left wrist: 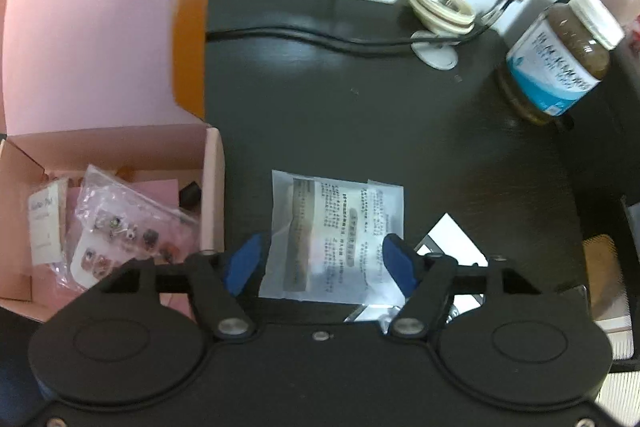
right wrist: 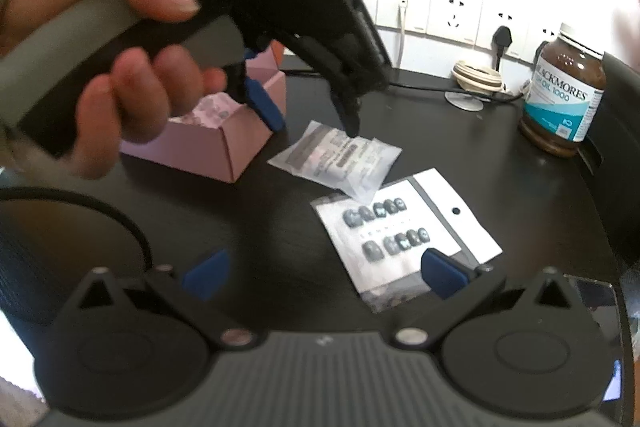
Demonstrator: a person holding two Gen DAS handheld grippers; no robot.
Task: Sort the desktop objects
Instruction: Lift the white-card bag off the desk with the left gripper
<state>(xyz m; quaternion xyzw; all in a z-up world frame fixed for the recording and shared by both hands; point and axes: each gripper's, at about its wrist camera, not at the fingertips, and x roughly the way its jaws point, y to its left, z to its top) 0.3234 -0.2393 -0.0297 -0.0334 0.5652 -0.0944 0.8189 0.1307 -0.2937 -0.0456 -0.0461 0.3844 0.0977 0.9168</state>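
Two flat packets are lying on the dark desk (left wrist: 360, 99). Left gripper (left wrist: 322, 259) is hovering with jaws released above the clear printed sachet (left wrist: 336, 235), pads not pressing on it. Nail-tip packet (right wrist: 396, 243) is sitting at the sachet's 5 o'clock, overlapped by its corner. Right gripper (right wrist: 320, 271) is waiting open, empty. Pink box (left wrist: 212, 187) at 9 o'clock is already holding a similar packet (left wrist: 120, 231). Brown supplement jar (right wrist: 568, 91) is standing at 2 o'clock.

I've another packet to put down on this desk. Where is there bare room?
The widest bare patch lies between the pink box, the black cable and the jar. It is crowded nearer, where the printed sachet overlaps the nail card, and inside the box.
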